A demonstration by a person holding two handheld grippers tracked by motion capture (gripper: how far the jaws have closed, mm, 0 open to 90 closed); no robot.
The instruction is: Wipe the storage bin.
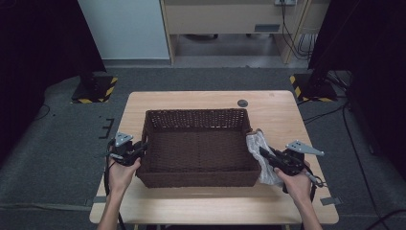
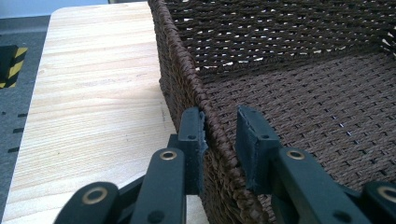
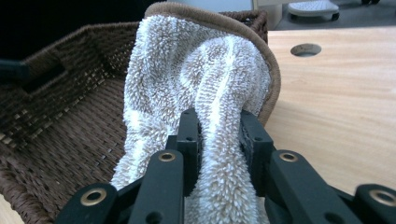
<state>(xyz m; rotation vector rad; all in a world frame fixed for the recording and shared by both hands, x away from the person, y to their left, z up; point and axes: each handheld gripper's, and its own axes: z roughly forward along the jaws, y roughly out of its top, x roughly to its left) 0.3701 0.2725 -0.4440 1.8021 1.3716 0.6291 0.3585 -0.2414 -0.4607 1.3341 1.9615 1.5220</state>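
Wicker basket: dark brown woven rectangular basket (image 1: 198, 148) sits mid-table on the light wooden table (image 1: 282, 112), long side toward the person. Walls upright, open top.
Basket contents: nothing inside; woven floor is bare in the high view and the left gripper view.
Towel: off-white fluffy terry towel with brown edging (image 3: 205, 88), bunched, hanging outside the basket, just beside its right wall and touching the right rim area in the high view (image 1: 261, 155). Top fold stands above rim height in the right gripper view.
Right gripper (image 3: 219, 135): jaws clamped on the towel, cloth pinched between both pads and bulging above and below them. Seen at the basket's right side in the high view (image 1: 268, 155), held by the person's right hand (image 1: 298, 184).
Left gripper (image 2: 219, 135): jaws straddle the basket's left wall, one outside, one inside; pads pressed on the woven rim. In the high view (image 1: 139, 151) it sits at the left wall near the front corner.
Table hole: round dark grommet hole (image 1: 242, 103) behind the basket, well apart from the towel.
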